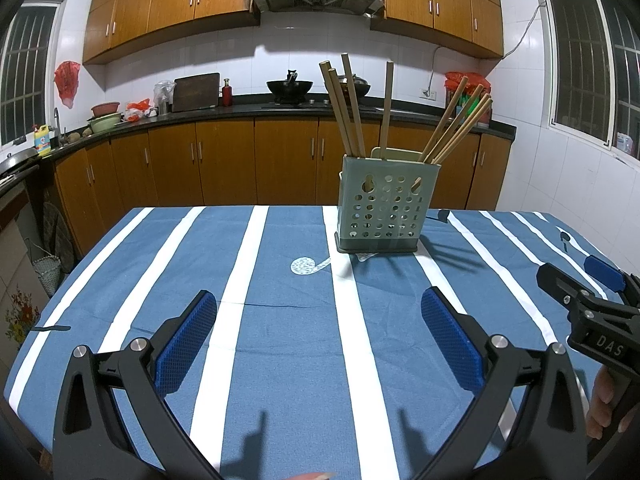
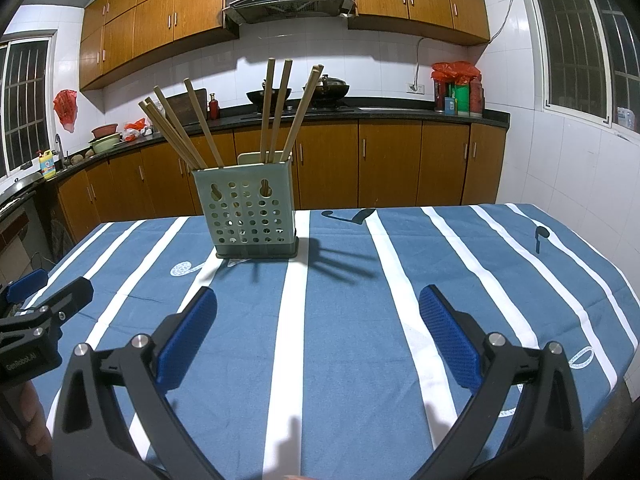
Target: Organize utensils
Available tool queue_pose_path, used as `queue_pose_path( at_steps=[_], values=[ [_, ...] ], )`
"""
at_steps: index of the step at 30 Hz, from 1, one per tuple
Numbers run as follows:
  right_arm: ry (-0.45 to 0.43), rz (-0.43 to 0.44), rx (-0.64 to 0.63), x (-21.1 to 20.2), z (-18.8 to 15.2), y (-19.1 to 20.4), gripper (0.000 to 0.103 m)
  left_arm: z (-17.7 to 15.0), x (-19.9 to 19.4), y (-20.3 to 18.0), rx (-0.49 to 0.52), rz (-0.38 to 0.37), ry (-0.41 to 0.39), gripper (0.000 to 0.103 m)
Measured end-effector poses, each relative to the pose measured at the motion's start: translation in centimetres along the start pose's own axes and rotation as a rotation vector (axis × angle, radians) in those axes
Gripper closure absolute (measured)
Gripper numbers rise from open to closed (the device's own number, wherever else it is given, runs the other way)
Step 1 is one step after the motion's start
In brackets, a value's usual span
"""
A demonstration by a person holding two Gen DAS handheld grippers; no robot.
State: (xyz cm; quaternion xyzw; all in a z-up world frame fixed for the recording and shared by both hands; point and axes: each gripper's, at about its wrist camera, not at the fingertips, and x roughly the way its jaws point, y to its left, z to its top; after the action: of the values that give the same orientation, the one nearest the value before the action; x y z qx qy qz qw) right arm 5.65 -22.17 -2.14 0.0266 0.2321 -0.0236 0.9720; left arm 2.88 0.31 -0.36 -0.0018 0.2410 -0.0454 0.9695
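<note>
I hold the left gripper (image 1: 318,304) and right gripper (image 2: 318,304) low over the striped tablecloth (image 1: 280,320), both spread wide, empty. The perforated utensil holder (image 1: 386,208) stands at one o'clock from the left, chopsticks (image 1: 352,108) upright inside, seemingly eight.
</note>
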Motion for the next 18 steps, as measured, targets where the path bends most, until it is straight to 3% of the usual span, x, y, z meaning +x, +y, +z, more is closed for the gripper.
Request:
queue_pose_path(
  at_steps=[18],
  values=[
    [0.0, 0.0, 0.002, -0.01, 0.03, -0.06, 0.004, -0.31, 0.12, -0.13, 0.002, 0.012, -0.004, 0.002]
  ],
)
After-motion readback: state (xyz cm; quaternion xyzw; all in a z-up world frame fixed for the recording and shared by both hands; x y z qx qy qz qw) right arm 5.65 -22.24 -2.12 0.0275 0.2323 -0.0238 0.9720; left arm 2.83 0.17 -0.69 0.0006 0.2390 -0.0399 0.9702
